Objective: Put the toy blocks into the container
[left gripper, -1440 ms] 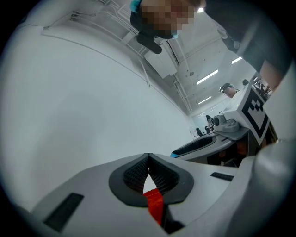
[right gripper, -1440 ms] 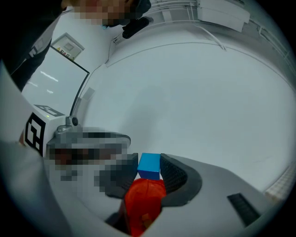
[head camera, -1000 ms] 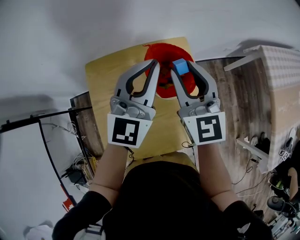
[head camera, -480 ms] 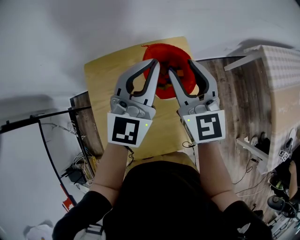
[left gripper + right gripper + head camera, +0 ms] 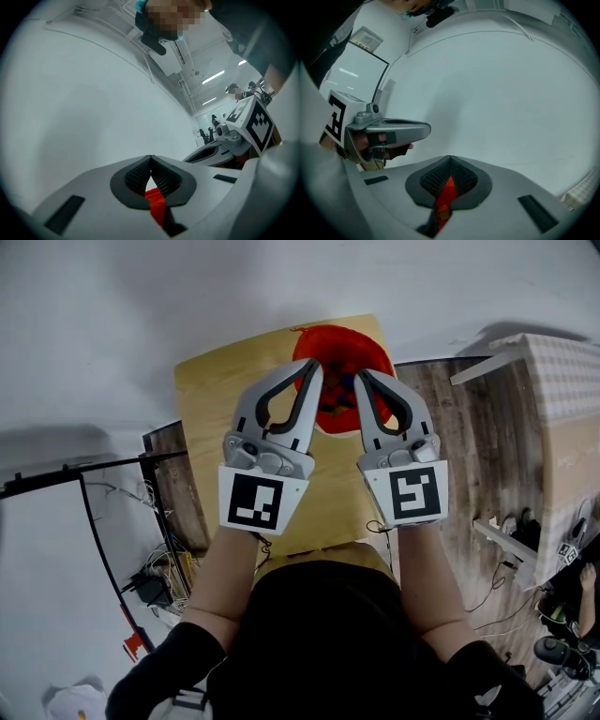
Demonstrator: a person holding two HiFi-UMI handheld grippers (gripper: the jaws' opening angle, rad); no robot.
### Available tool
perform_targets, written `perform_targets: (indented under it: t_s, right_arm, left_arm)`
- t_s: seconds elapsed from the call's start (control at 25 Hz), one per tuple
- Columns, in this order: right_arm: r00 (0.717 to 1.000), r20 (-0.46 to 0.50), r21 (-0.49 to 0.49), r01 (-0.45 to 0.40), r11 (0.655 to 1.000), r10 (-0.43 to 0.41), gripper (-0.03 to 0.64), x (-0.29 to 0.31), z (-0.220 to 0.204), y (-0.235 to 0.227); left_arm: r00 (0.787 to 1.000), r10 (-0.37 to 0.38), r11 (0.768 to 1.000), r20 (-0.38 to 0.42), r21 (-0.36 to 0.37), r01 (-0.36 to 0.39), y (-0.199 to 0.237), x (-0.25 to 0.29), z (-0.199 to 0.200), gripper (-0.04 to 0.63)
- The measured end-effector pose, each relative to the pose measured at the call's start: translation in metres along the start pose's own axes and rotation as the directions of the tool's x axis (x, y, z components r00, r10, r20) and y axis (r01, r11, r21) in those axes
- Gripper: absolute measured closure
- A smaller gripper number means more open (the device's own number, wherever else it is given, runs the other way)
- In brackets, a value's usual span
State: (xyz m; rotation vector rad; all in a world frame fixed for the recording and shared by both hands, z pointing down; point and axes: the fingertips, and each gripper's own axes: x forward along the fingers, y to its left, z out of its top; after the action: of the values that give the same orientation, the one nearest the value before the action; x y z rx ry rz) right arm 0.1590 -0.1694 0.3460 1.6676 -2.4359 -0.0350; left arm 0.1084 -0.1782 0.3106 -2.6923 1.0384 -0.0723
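Left gripper (image 5: 314, 365) and right gripper (image 5: 362, 377) both closed, empty, over the far container (image 5: 377, 350). Blocks (image 5: 330, 411) seemingly inside, none on the table (image 5: 216, 395): probably finished.

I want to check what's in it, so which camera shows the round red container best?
Head view: the round red container sits on the light wooden table, its far rim clear. The left and right gripper views each show just a red sliver through the gap in their jaws.
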Motion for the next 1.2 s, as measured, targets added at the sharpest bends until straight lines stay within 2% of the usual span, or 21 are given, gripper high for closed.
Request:
perform_targets:
  t_s: [0.4, 0.68, 1.04, 1.2]
  right_arm:
    - [0.996, 0.087, -0.065, -0.015, 0.998, 0.021, 0.588, -0.018, 0.043, 0.03]
    - [0.987, 0.159, -0.079, -0.012, 0.997, 0.024, 0.588, -0.04, 0.079, 0.059]
    - [0.978, 0.204, -0.076, -0.025, 0.997, 0.041, 0.588, -0.066, 0.106, 0.08]
    - [0.974, 0.215, -0.079, -0.054, 0.995, 0.07, 0.588, -0.063, 0.108, 0.092]
  left_arm:
    - [0.999, 0.023, 0.998, 0.042, 0.049, -0.025, 0.008, -0.034, 0.032, 0.584]
    - [0.996, 0.024, 0.99, 0.088, 0.136, -0.036, 0.005, -0.067, 0.064, 0.584]
    - [0.992, 0.045, 0.99, 0.114, 0.13, -0.06, 0.002, -0.094, 0.084, 0.584]
    - [0.99, 0.087, 0.987, 0.107, 0.122, -0.1, 0.011, -0.109, 0.084, 0.584]
